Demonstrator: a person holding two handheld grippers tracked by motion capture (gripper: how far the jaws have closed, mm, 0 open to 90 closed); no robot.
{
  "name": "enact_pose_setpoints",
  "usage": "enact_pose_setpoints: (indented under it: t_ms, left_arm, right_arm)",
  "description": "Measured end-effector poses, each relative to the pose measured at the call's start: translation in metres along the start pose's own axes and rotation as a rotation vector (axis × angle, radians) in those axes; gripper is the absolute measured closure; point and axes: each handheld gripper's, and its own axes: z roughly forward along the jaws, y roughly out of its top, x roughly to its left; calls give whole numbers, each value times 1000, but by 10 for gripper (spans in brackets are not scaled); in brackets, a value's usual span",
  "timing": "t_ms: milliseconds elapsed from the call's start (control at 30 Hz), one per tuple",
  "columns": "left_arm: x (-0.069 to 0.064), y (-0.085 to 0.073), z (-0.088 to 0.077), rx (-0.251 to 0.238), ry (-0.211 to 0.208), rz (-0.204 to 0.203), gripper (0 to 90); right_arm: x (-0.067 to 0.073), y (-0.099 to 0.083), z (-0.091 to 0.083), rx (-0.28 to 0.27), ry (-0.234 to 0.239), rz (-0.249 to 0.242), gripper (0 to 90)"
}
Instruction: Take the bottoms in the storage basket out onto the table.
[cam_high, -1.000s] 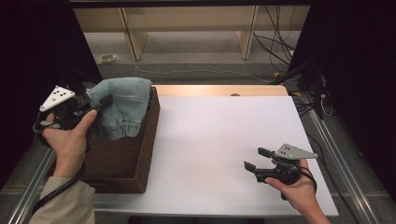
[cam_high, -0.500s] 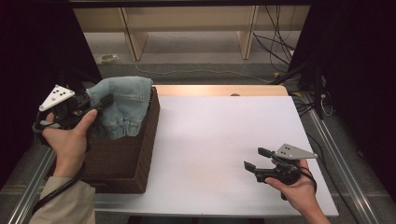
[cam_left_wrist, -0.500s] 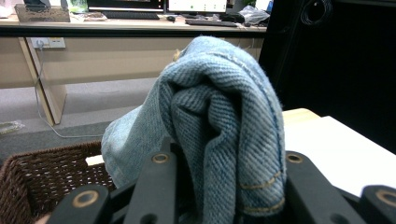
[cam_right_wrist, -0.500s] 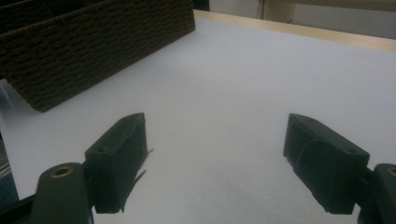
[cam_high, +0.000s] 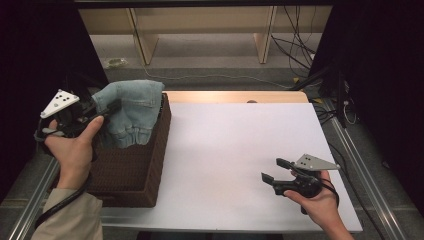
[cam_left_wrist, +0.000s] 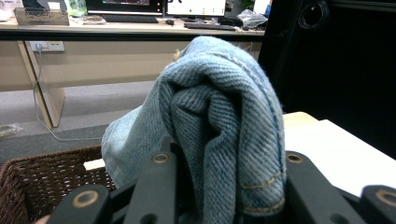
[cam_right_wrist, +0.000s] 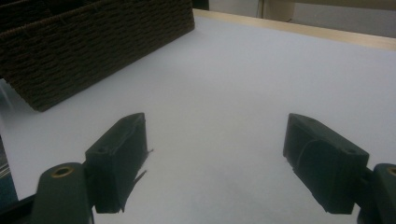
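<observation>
White tabletop (cam_high: 235, 150) fills the middle of your workspace, with a wooden strip along its far edge and shelving on the grey floor beyond.

Nearest you, your right gripper (cam_high: 272, 170) rests low over the front right of the table, jaws wide apart and holding nothing; in the right gripper view they frame bare white surface, with the basket (cam_right_wrist: 93, 42) well off ahead. It sits where it sat a second ago, so it is idle for now.

At the left, your left gripper (cam_high: 107, 109) is clamped on a bunched fold of the jeans (cam_high: 131, 111). The left gripper view shows the denim (cam_left_wrist: 219, 130) pinched between the jaws, seam stitching showing at the fold. The jeans hang above the far end of the basket (cam_high: 145, 165), the lower part trailing inside against its right wall.

Little has changed over the last second: the jeans have edged only slightly, and the bundle is at about the same height. That reads as a pause in mid-lift, not a release. The jeans are not yet clear of the rim, so if you mean to bring them to the table, lift further before swinging right, or the hanging cloth may drag the wicker. Your grip looks deep enough to hold.
</observation>
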Motion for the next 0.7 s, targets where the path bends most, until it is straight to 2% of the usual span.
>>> enact_pose_setpoints:
  t_ms: [700]
  left_arm:
    - [-7, 6, 0, -21, -23, 0, 703]
  right_arm:
    - [0, 0, 0, 0, 0, -1, 228]
